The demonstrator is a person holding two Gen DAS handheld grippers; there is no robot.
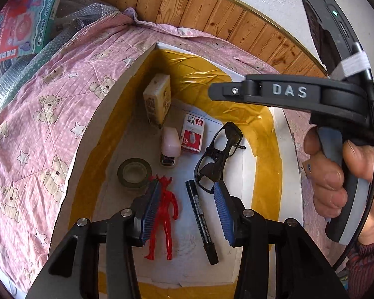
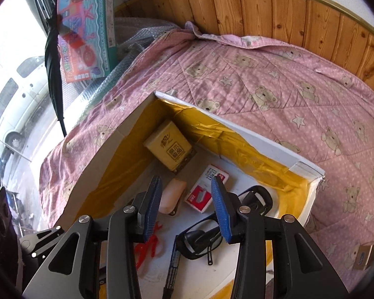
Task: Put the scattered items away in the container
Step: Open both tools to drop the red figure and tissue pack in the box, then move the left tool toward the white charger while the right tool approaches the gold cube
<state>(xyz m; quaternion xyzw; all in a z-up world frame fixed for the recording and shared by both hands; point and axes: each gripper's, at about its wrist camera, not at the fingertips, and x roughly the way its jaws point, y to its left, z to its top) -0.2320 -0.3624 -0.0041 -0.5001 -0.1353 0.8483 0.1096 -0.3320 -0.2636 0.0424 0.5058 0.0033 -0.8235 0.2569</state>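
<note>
My left claw (image 1: 187, 211) hangs released over the box (image 1: 137, 67), ribbed blue pads empty. My right claw (image 2: 185, 206) is spread wide too, gripping nothing; my hand (image 1: 336, 179) holds its handle. The box is white card lined with glossy, wrinkled yellow tape, and it sits on a quilted pink bedspread (image 2: 274, 79) printed with bears and stars. Inside the box: a red plastic figure (image 1: 165, 214) near its front edge, a black marker (image 1: 202, 219) beside it, black-framed glasses (image 1: 217, 157) at the right side, a grey tape roll (image 1: 134, 173) toward the left wall, a pale pink stapler (image 1: 170, 147), a red-and-white staple box (image 1: 193, 133), and a yellow carton (image 2: 169, 147) in the far corner. On the bedspread outside the box, off its right side, lies a small brown packet (image 2: 367, 255).
</note>
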